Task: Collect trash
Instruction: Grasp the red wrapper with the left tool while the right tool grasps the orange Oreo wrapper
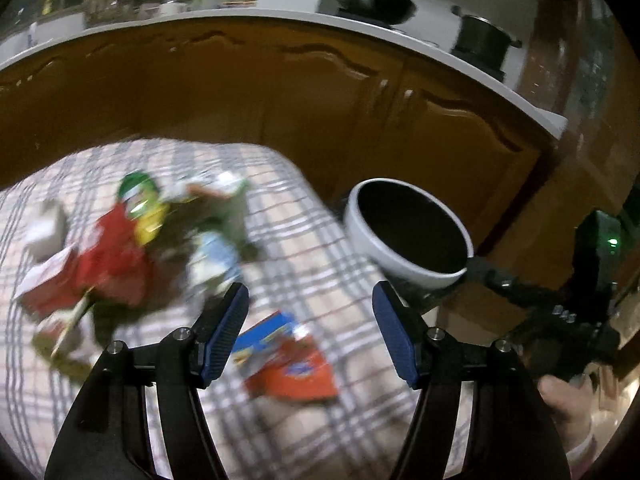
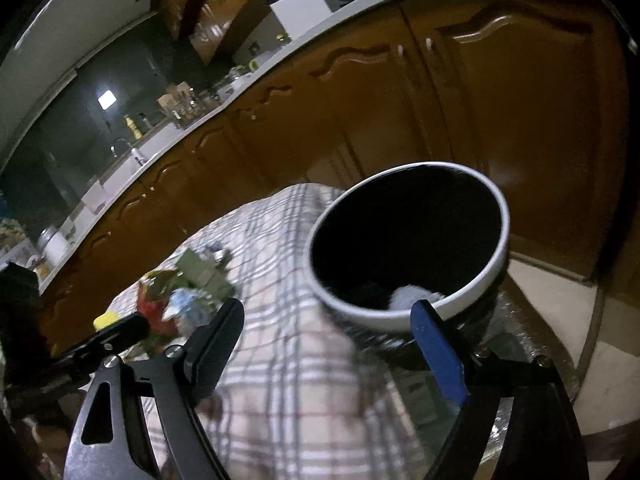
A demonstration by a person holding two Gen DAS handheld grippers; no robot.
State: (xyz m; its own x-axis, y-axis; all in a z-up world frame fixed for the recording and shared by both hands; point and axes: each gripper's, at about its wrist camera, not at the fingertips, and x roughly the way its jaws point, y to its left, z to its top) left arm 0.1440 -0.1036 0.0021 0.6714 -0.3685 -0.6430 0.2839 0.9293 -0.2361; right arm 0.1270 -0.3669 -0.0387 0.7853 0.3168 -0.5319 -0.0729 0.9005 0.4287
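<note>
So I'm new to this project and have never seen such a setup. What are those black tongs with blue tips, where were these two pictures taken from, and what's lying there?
They are hand-held grippers, one in each of a person's hands, each with a fisheye camera looking along its fingers. The left gripper is open and empty above a checked tablecloth. On the cloth lie a blurred pile of wrappers and a separate orange and blue packet. The right gripper, also open and empty, faces a white bin with a dark inside beside the table. Kitchen cabinets stand behind.
</note>
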